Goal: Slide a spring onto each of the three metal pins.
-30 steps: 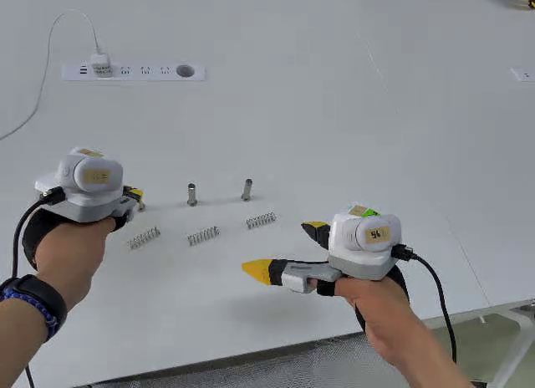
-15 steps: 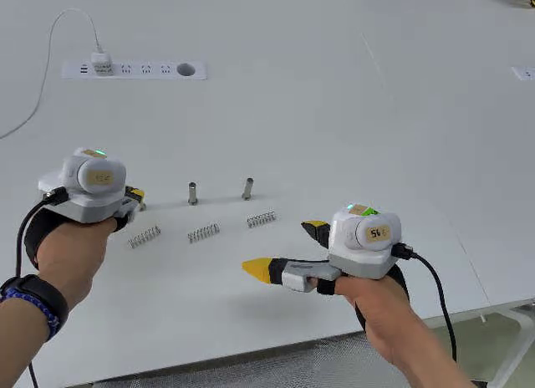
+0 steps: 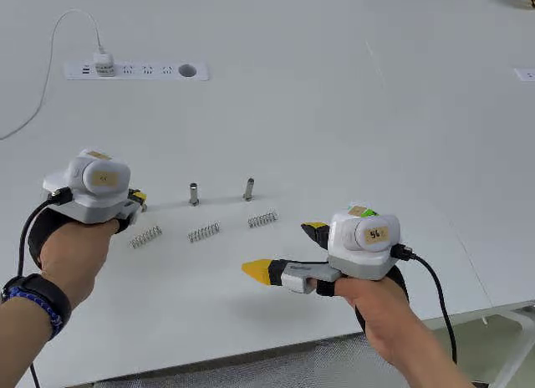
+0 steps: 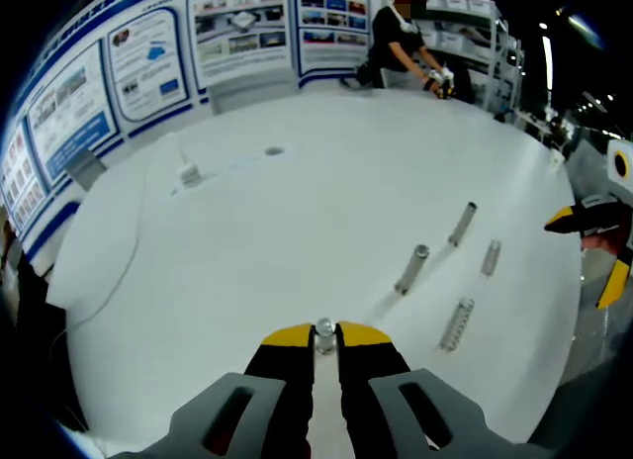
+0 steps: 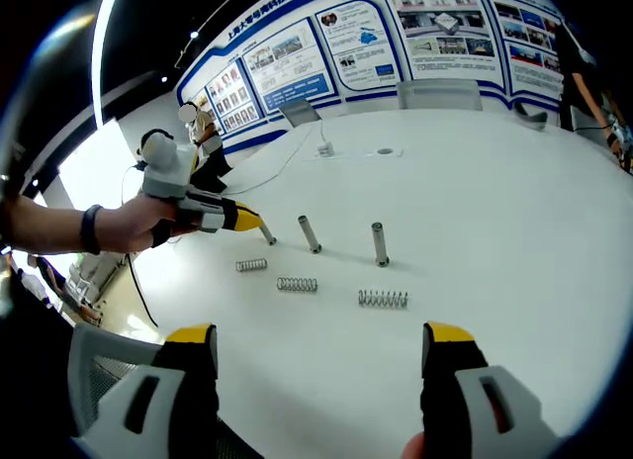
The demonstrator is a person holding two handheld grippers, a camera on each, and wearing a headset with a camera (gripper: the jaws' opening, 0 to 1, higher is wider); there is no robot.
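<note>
- My left hand-held gripper sits at the left middle of the head view, held in a hand. Its yellow tips are pinched in on the leftmost pin.
- In the left gripper view, that pin's round top sits right between the two tips, at lower centre of the frame. So I'd call it clamped.
- The middle pin and the right pin stand upright on the white bench, near the centre of the head view. Both are bare, no spring on either.
- All three springs lie flat on the bench in a loose row just below the pins: left spring, middle spring, right spring. None of them touches a pin.
- My right hand-held gripper is at the lower right of the head view, pointing left. Its jaws are spread wide apart with nothing between them.
- The right spring is the closest one to it, but there's still a clear gap.
- In the right gripper view, the two yellow tips stand at bottom left and bottom right. The springs and pins are lined up in the middle of the frame beyond them.
- A power strip lies at the upper left of the head view, with a white plug and cable in it.
</note>
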